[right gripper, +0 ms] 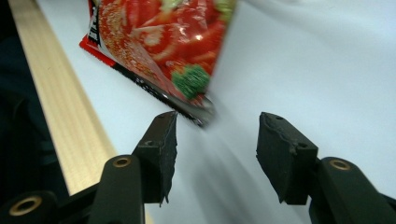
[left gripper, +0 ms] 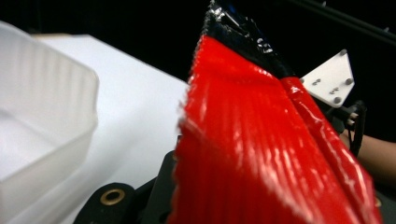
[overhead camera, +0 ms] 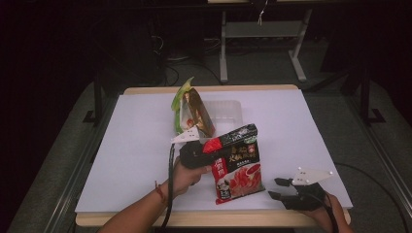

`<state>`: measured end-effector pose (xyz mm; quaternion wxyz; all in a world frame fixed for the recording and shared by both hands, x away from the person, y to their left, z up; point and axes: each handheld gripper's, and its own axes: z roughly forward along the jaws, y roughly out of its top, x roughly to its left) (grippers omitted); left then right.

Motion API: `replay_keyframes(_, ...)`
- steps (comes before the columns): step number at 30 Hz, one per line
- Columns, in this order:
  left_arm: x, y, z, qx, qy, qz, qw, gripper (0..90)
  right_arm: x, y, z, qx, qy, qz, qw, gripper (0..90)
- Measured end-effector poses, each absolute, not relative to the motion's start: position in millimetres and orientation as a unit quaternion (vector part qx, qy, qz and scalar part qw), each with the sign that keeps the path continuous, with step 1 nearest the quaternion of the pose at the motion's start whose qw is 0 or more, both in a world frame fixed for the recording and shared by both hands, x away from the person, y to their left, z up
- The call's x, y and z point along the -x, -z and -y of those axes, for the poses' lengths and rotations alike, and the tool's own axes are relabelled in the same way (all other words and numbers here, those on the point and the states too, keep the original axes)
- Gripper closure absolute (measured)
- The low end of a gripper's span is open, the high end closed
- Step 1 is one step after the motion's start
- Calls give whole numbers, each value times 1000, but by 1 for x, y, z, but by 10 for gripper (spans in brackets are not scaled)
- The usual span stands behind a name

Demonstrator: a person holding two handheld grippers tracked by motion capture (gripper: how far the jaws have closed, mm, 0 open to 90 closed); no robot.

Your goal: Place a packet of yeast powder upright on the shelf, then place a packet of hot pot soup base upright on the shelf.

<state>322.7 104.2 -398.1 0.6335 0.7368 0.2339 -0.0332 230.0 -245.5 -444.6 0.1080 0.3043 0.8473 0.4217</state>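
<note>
A red and black snack bag [overhead camera: 240, 167] hangs tilted over the front of the white table, its lower edge near the tabletop. My left gripper [overhead camera: 210, 147] is shut on the bag's upper left corner. In the left gripper view the bag's red foil [left gripper: 252, 140] runs up from between the jaws. My right gripper [overhead camera: 275, 188] sits open at the front right, just off the bag's lower right corner. In the right gripper view the bag's corner [right gripper: 159, 42] lies a little ahead of the gripper [right gripper: 215, 126], with nothing between the pads.
A green and brown bag [overhead camera: 194, 111] stands tilted at the left end of a clear plastic tray [overhead camera: 231, 109] at the table's back middle. The tray's wall [left gripper: 46, 102] is close on the left gripper's left. The wooden front edge [right gripper: 60, 116] runs beside the right gripper.
</note>
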Motion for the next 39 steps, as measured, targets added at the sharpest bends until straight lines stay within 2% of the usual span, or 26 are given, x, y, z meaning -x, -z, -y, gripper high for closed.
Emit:
replay_keyframes(17, -316, 384, -115, -720, -27, -238, 652, 820, -234, 441, 259, -335, -427, -829, 137, 436)
replay_keyframes(39, -310, 358, -122, -691, -97, -244, 673, 819, -229, 438, 261, -328, -439, -823, 151, 396)
